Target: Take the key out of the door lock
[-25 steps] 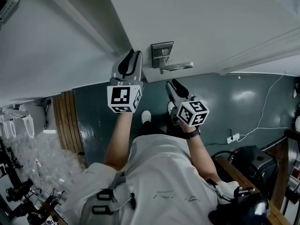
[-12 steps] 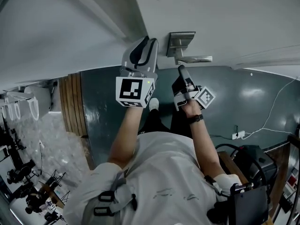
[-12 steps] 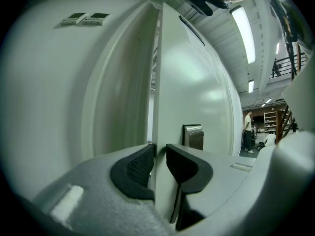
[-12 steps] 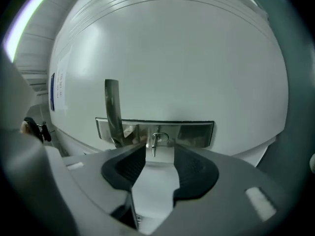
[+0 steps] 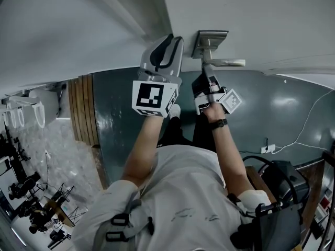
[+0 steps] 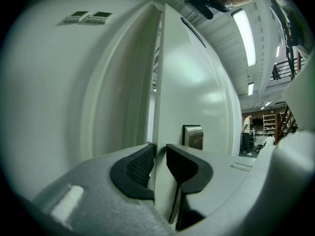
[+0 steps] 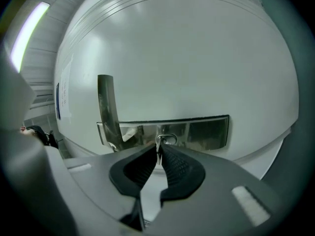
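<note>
1. The white door (image 6: 197, 82) stands ajar, with its free edge running toward the left gripper view.
2. The left hand-held gripper (image 6: 158, 157) has its jaws roughly half apart. Its ribbed pads press on either face of the door's edge and seem to be steadying it.
3. The right hand-held gripper (image 7: 158, 154) has just been closing. Its jaws are now nearly together, with the head of the key between the pads, which appear to pinch it.
4. The lock plate (image 7: 202, 131) is brushed steel, and the lever handle (image 7: 108, 107) stands out beside it.
5. The key (image 7: 165, 139) is seated in the lock plate, right at the tips of the right hand-held gripper.
   - It looks like a thin, stiff, light piece of metal, smooth enough to slip.
   - The best hold is likely across the flat faces of its head.
   - A pull straight along the shaft should free it, while a tilted pull may bind it in the cylinder.
</note>
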A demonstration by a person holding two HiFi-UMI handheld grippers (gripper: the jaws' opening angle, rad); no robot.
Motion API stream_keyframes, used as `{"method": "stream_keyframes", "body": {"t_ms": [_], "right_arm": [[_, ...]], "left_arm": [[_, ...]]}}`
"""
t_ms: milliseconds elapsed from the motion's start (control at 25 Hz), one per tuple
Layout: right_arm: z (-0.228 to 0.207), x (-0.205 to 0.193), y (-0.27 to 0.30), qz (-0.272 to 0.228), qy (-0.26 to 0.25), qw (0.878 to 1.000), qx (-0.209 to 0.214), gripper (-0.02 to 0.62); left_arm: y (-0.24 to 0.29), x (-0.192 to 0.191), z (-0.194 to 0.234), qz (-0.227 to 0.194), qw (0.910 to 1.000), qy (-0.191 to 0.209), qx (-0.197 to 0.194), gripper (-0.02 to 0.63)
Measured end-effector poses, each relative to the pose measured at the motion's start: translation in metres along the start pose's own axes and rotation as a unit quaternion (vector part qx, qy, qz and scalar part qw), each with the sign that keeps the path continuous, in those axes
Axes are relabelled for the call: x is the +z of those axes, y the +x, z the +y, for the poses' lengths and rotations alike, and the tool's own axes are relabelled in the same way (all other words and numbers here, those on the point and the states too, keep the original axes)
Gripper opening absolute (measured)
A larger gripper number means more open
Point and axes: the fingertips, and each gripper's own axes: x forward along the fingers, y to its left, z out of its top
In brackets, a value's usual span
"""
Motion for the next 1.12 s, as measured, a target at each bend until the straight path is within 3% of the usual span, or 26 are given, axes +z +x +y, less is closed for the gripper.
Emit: {"method": "stream_keyframes", "body": {"t_ms": [400,560,680,760,880,1040,1120], "right_arm": [[-0.006,-0.002,-0.012,-0.002,-0.002,0.999,-0.043,0.024],[-0.010,-0.015,-0.065,-0.023,0.010,0.998,-0.061,0.023],[-0.029,-0.021,-0.126,-0.050,0.027,0.993,-0.101,0.023],[-0.038,-0.025,-0.155,-0.018,-0.018,0.988,-0.153,0.021],[-0.027,-0.019,-0.172,0.035,-0.126,0.967,-0.220,0.021],[0.022,-0.003,-0.175,0.053,-0.246,0.943,-0.219,0.021],[0.045,0.003,-0.170,0.075,-0.329,0.918,-0.211,0.021]], "left_arm": [[0.002,-0.006,0.001,0.006,1.0000,-0.001,0.002,0.086],[-0.001,-0.008,0.000,0.004,1.0000,-0.004,-0.003,0.086],[0.000,-0.012,-0.001,0.002,0.9998,-0.010,-0.017,0.082],[0.001,-0.014,0.000,0.002,0.9995,-0.011,-0.028,0.081],[-0.003,-0.018,-0.002,0.003,0.9990,-0.012,-0.043,0.081],[-0.022,-0.037,-0.025,0.017,0.9975,-0.020,-0.065,0.081],[-0.035,-0.046,-0.043,0.024,0.9969,-0.021,-0.073,0.080]]}}
